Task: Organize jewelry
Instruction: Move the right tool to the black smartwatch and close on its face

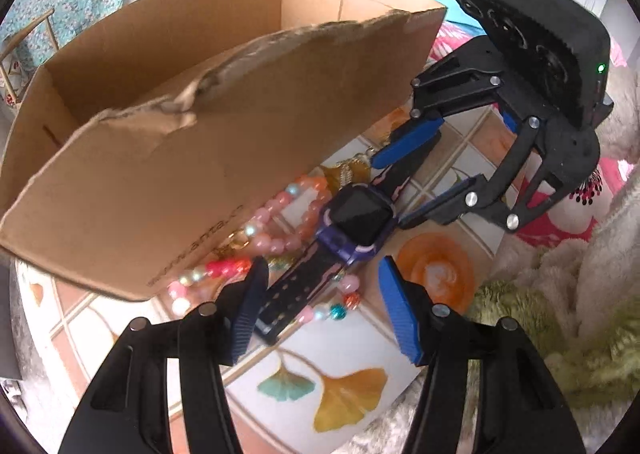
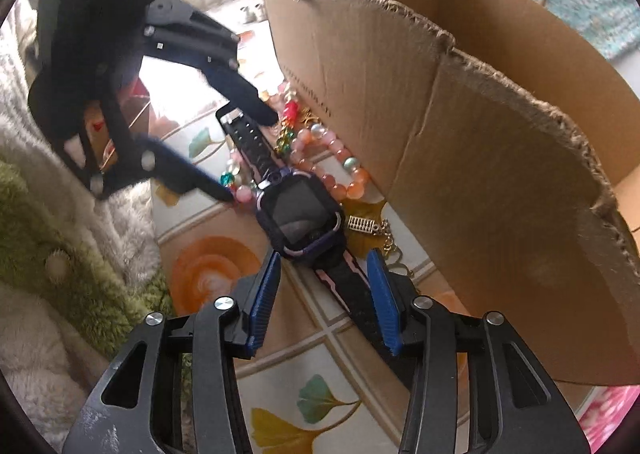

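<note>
A big open cardboard box [image 1: 168,157] with a ragged, torn top edge stands on the far side of a patterned cloth [image 1: 344,386] printed with ginkgo leaves and an orange swirl. Fluffy cream and green fabric [image 1: 560,334] bunches along the cloth's right side in the left wrist view.

Just in front of the box's wall lies a purple smartwatch [image 1: 356,219] with a square dark screen and a black and pink strap, stretched out flat. The left gripper [image 1: 320,304] straddles one strap end, jaws half open, pads not visibly pressing. The right gripper [image 2: 326,294] straddles the other end, also partway open around the strap.

Pink and orange bead bracelets [image 1: 280,221] and a gold chain [image 2: 376,230] crowd between watch and box. Print on the box reads partly "anta".
</note>
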